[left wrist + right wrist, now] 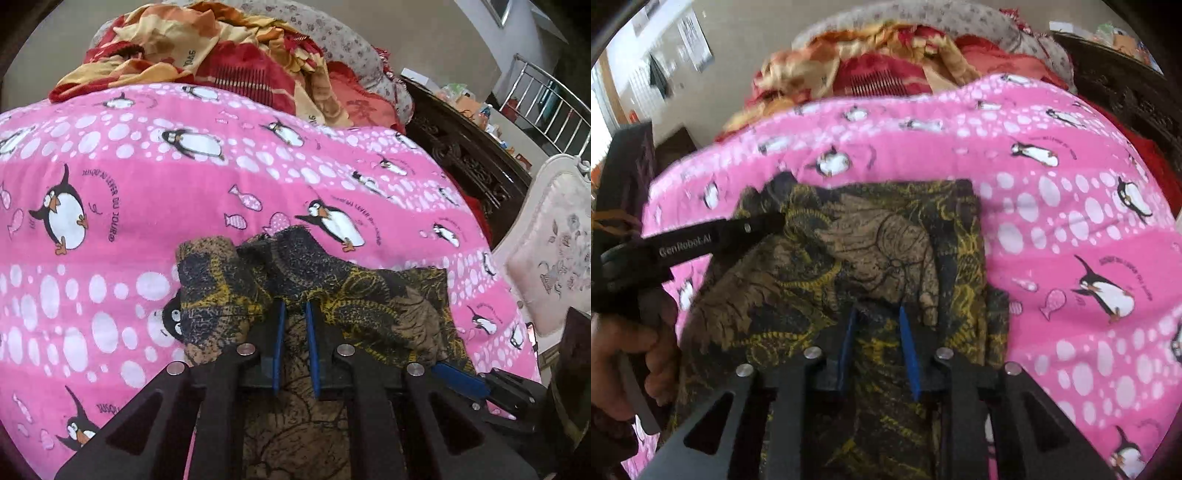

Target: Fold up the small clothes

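Observation:
A small dark garment (871, 236) with brown and yellow print lies mostly flat on the pink penguin blanket (1071, 229). In the left wrist view the garment (369, 295) is bunched at its left end. My left gripper (295, 308) is shut on a raised fold there. From the right wrist view the left gripper (772, 221) shows at the garment's far left corner, with a hand (624, 354) holding it. My right gripper (879, 312) pinches a dark fold at the garment's near edge between its blue pads (908, 343). The right gripper (476, 384) also shows low on the right of the left wrist view.
A heap of red and orange bedding (221, 55) lies beyond the pink blanket (110, 166). Dark carved wooden furniture (461, 155) and a cream padded chair (554, 240) stand to the right, with a metal railing (546, 96) behind them.

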Demonstrator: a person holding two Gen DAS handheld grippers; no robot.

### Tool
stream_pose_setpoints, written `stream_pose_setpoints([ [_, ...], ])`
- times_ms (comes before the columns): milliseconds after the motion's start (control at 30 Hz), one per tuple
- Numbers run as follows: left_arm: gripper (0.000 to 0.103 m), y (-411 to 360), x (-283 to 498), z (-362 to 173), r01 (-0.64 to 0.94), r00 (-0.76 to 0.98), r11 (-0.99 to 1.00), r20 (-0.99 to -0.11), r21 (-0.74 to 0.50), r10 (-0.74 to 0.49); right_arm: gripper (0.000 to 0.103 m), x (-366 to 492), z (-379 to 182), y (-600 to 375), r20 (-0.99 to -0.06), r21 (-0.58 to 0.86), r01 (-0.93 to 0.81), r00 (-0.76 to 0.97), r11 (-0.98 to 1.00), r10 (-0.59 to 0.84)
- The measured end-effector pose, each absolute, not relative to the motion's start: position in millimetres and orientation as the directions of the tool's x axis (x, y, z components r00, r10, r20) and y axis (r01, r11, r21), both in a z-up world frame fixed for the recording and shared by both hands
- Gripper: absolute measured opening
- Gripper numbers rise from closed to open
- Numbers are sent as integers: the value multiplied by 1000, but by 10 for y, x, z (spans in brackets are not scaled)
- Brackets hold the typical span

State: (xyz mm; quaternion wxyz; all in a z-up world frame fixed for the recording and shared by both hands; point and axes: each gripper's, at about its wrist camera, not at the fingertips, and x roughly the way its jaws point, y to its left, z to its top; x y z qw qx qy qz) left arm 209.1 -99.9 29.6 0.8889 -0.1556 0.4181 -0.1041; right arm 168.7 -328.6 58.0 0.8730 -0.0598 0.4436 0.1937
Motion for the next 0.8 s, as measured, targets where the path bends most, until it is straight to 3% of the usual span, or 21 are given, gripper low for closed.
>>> stream_pose_setpoints([
  [100,2,-891,1924,496,101,622,912,-691,-397,-369,27,1657,746,-3454,-763,172,-411,519,895,385],
  [133,14,-826,1820,557,118,629,903,-673,-412,-389,35,1616,829,-3557,-744,188,-403,537,895,398],
  [167,31,-770,1741,597,131,635,900,-662,-416,-398,52,1572,905,-3690,-720,200,-393,563,898,406],
  [233,51,-633,1474,610,146,652,905,-650,-399,-392,71,1471,1030,-4015,-666,241,-383,603,892,439],
  [333,52,-496,1245,367,122,610,909,-693,-398,-385,72,1415,990,-4280,-672,319,-387,552,865,494],
  [400,52,-429,1175,154,90,560,875,-702,-476,-440,72,1409,852,-4372,-676,404,-404,472,820,566],
  [500,56,-381,1073,74,87,597,801,-613,-592,-518,72,1490,587,-4378,-669,527,-401,348,750,656],
  [567,57,-410,1076,42,103,573,754,-580,-649,-578,72,1559,485,-4321,-674,533,-402,331,745,661],
  [700,64,-543,1115,38,163,558,771,-586,-616,-587,72,1830,404,-4132,-652,555,-455,282,696,704],
  [800,64,-549,1129,48,159,568,769,-579,-620,-584,62,2041,385,-4026,-642,560,-471,273,681,716],
])
